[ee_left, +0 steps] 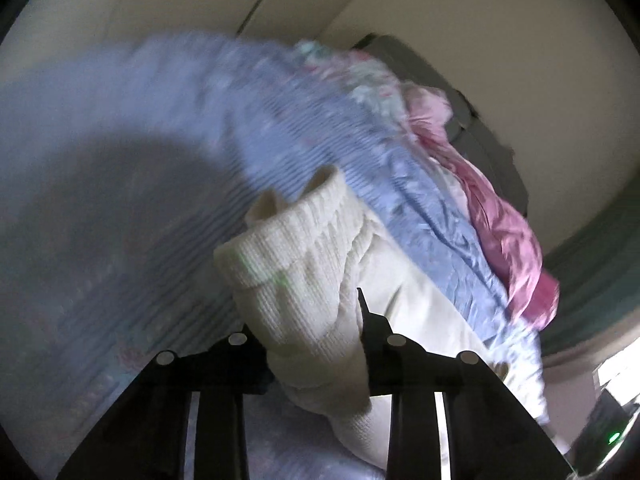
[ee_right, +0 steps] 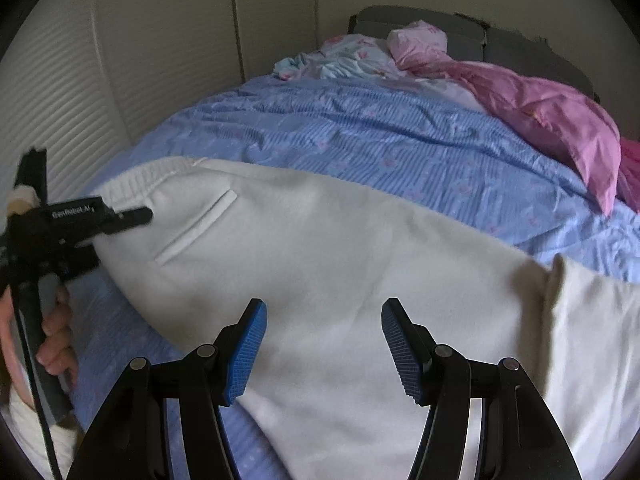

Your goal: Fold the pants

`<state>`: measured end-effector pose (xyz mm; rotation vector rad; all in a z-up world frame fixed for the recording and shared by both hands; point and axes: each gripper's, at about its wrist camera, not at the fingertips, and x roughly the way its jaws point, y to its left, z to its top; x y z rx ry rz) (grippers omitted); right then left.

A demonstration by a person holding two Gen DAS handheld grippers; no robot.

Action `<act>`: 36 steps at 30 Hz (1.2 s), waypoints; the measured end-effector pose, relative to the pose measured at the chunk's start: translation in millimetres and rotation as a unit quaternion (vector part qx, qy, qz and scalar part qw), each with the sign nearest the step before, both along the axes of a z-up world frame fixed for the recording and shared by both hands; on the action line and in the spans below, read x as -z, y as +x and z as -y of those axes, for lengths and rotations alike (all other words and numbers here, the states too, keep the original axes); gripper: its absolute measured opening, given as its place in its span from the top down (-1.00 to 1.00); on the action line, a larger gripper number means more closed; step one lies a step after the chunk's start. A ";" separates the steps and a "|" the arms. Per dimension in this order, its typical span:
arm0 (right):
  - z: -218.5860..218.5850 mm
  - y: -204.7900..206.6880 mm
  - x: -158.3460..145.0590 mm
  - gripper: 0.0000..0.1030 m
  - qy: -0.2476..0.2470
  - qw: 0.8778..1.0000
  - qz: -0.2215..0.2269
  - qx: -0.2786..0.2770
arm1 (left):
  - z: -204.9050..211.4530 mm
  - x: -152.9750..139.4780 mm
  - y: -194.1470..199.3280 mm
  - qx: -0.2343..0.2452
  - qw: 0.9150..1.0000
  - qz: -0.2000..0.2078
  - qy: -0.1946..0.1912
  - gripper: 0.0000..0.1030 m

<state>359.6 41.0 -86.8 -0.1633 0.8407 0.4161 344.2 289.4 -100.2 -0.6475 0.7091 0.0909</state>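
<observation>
Hovering closest to the right wrist camera, the right tool (ee_right: pixel 324 344) has its two blue pads (ee_right: pixel 246 354) standing well apart with nothing between them, just above the white pants (ee_right: pixel 320 248). The pants lie spread across the near side of the bed (ee_right: pixel 400 136), waistband to the left in this view and legs running off to the right, with a slit pocket (ee_right: pixel 196 228) showing near the waist. At the left edge a hand (ee_right: pixel 56 344) grips the handle of the left tool (ee_right: pixel 134 216), whose tip sits at the waistband.

From the left wrist camera, the left tool (ee_left: pixel 316 320) is clamped on a bunched fold of the ribbed waistband (ee_left: pixel 288 240), the cloth filling the gap between the dark fingers and rising above them. The picture there is blurred.

Beyond the pants, a blue striped bedcover (ee_right: pixel 360 128) with small pink marks covers the bed and is creased. On its far right side lies a crumpled pink quilt (ee_right: pixel 552 120), and next to it a pale floral pillow (ee_right: pixel 348 60) at the head of the bed. Behind those stands a dark grey headboard (ee_right: pixel 512 44), and cream walls (ee_right: pixel 168 40) close the corner.
</observation>
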 end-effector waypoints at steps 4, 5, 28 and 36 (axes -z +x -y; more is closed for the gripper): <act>39.5 -6.6 -29.1 -0.19 -0.012 1.000 0.026 -0.005 | 55.5 -57.1 -6.4 0.041 0.993 0.046 0.102 0.45; 49.5 -6.9 -35.8 -0.19 -0.012 1.000 0.028 -0.004 | 72.2 -71.4 -7.9 0.057 0.989 0.062 0.122 0.45; 410.1 -66.0 -54.9 -0.19 0.033 0.969 0.031 0.242 | 504.1 -83.4 21.4 0.402 0.877 0.066 0.256 0.50; 471.2 -93.8 -3.3 -0.19 0.054 0.952 -0.015 0.301 | 590.0 -27.4 -5.4 0.456 0.829 0.007 0.325 0.45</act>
